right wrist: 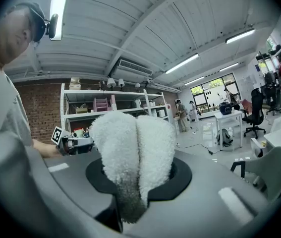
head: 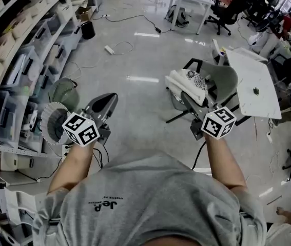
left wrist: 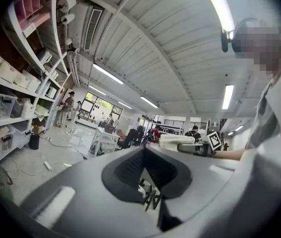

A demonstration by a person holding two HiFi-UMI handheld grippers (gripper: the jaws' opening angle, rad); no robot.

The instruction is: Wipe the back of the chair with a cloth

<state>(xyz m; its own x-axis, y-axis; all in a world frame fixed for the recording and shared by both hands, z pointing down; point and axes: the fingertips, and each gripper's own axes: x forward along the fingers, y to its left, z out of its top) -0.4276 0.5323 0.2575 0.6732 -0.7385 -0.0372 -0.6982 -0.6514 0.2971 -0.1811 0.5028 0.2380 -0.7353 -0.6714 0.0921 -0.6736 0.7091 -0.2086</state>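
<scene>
The left claw (left wrist: 143, 150) fills the lower frame. Its grey jaws meet at the tips with nothing between them. Beyond it, the right claw (left wrist: 182, 147) lies level, a white cloth (left wrist: 176, 141) bunched along its top and its marker cube (left wrist: 214, 140) behind. A grey shirt (left wrist: 279, 108) covers the right edge. Shelves (left wrist: 6, 108) of boxes line the left wall. A power strip (left wrist: 47, 166) and a black bin (left wrist: 34, 141) sit on the floor (left wrist: 21, 160). A white counter (left wrist: 100, 139) stands farther back.

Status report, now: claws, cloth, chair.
Left claw shut, empty. Right claw shut on white cloth. Cloth held up beside grey chair, not touching its back. No obstruction seen between them.
</scene>
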